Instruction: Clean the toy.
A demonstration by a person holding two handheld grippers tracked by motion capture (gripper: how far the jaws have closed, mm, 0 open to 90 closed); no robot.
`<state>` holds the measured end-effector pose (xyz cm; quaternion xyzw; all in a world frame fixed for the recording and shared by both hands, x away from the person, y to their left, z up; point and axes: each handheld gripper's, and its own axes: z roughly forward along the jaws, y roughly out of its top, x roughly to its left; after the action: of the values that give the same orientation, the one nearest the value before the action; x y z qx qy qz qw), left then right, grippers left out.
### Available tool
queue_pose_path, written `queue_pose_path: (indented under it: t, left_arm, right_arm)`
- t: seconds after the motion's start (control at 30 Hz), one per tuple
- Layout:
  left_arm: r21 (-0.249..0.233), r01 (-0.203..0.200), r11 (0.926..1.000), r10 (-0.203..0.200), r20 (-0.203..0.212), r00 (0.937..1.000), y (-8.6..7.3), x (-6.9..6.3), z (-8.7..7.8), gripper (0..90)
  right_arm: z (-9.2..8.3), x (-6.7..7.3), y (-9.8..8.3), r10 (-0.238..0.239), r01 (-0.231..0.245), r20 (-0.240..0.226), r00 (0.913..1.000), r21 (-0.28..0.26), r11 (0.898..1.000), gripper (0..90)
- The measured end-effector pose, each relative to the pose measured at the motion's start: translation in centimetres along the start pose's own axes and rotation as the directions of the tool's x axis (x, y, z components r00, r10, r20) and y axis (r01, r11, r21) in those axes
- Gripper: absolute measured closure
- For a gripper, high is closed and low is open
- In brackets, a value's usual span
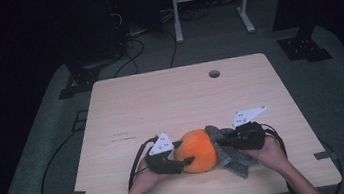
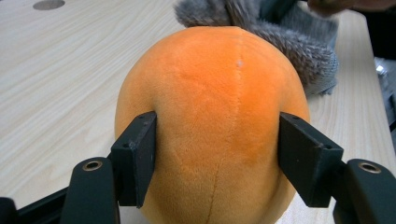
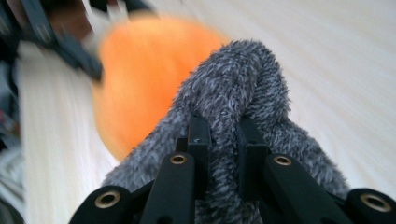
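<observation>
Left claw (image 2: pixel 217 163) clamps the soft, squashy orange plush ball (image 2: pixel 212 121) at its sides on the table (image 1: pixel 126 108), right claw (image 3: pixel 223 140) pinches the limp grey fuzzy cloth (image 3: pixel 243 84) beside it.

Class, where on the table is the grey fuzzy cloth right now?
In the high view the grey fuzzy cloth lies near the table's front edge, right of centre, against the orange plush ball, pinched in the right claw.
</observation>
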<state>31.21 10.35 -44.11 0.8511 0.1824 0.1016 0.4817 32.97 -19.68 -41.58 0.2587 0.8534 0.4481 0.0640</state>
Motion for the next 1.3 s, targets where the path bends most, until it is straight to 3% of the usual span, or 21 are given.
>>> queue_pose_path:
  t: [0.07,0.17,0.2,0.27,0.3,0.33,0.4,0.5,0.6,0.67,0.8,0.93,1.1,1.17,1.3]
  left_arm:
    - [-0.001,0.0,1.0,0.0,-0.001,1.0,0.0,0.0,0.1,33.1]
    - [-0.007,0.023,0.9997,-0.023,0.019,0.9996,0.0,0.2,-0.1,29.9]
    - [-0.018,0.058,0.9982,-0.057,0.041,0.9975,0.2,0.4,-0.2,25.7]
    - [-0.049,0.162,0.9857,-0.157,0.086,0.9839,0.6,1.1,-0.3,15.8]
    - [-0.049,0.162,0.9857,-0.157,0.086,0.9839,0.6,1.1,-0.3,11.5]
    - [0.0,0.177,0.9842,-0.177,0.047,0.9831,0.7,1.3,0.2,10.6]
    - [0.007,0.177,0.9842,-0.177,0.039,0.9834,0.3,1.2,0.6,14.8]
    - [0.006,0.148,0.9889,-0.148,0.027,0.9886,0.1,1.0,0.4,24.5]
    - [-0.002,0.112,0.9937,-0.112,0.017,0.9936,0.3,0.6,0.5,28.5]
    - [0.001,0.059,0.9982,-0.059,-0.004,0.9982,0.5,0.1,0.5,30.3]
    - [0.003,-0.009,1.0,0.009,-0.008,0.9999,0.8,-0.6,0.7,31.7]
    - [0.005,-0.005,1.0,0.005,0.01,0.9999,0.5,-0.4,0.5,31.4]
    - [-0.006,0.058,0.9983,-0.058,0.044,0.9974,0.3,0.3,0.5,22.2]
    - [-0.004,0.051,0.9987,-0.05,0.042,0.9978,0.4,0.2,0.7,22.2]
    - [0.002,0.018,0.9998,-0.019,0.034,0.9993,0.5,0.0,0.7,25.8]
  right_arm:
    - [-0.1,-0.1,0.7,0.006,-0.006,-0.027,0.9996,-0.032,0.999,78.5]
    - [0.5,0.2,0.9,-0.015,0.015,-0.017,0.9997,-0.004,1.0,78.5]
    - [0.6,0.2,0.7,-0.017,0.017,-0.013,0.9998,0.005,1.0,78.5]
    - [0.5,0.4,0.3,-0.009,0.009,-0.02,0.9998,-0.002,1.0,78.5]
    - [0.4,0.5,0.1,-0.012,0.012,-0.025,0.9996,-0.008,1.0,78.5]
    - [0.4,0.7,0.0,-0.014,0.014,-0.03,0.9995,-0.011,1.0,78.5]
    - [0.4,0.7,-0.2,-0.008,0.008,-0.034,0.9994,-0.013,1.0,78.5]
    - [0.3,0.3,-1.0,0.014,-0.014,-0.029,0.9995,0.003,1.0,78.5]
    - [0.1,-0.2,-2.2,0.039,-0.038,-0.01,0.9992,0.034,0.999,78.4]
    - [-0.3,-0.1,-2.1,0.05,-0.05,-0.02,0.9985,0.011,0.999,78.4]
    - [-1.0,0.6,-0.1,0.015,-0.017,-0.043,0.999,-0.054,0.998,78.3]
    - [-0.4,1.0,0.7,-0.026,0.025,-0.029,0.9992,-0.017,1.0,78.2]
    - [-0.2,0.0,-1.5,0.049,-0.049,-0.039,0.998,0.001,0.999,78.2]
    - [-0.3,-0.1,-1.6,0.06,-0.06,-0.045,0.9972,-0.006,0.998,78.2]
    - [-0.8,0.8,0.5,-0.001,-0.001,-0.048,0.9988,-0.037,0.999,78.2]
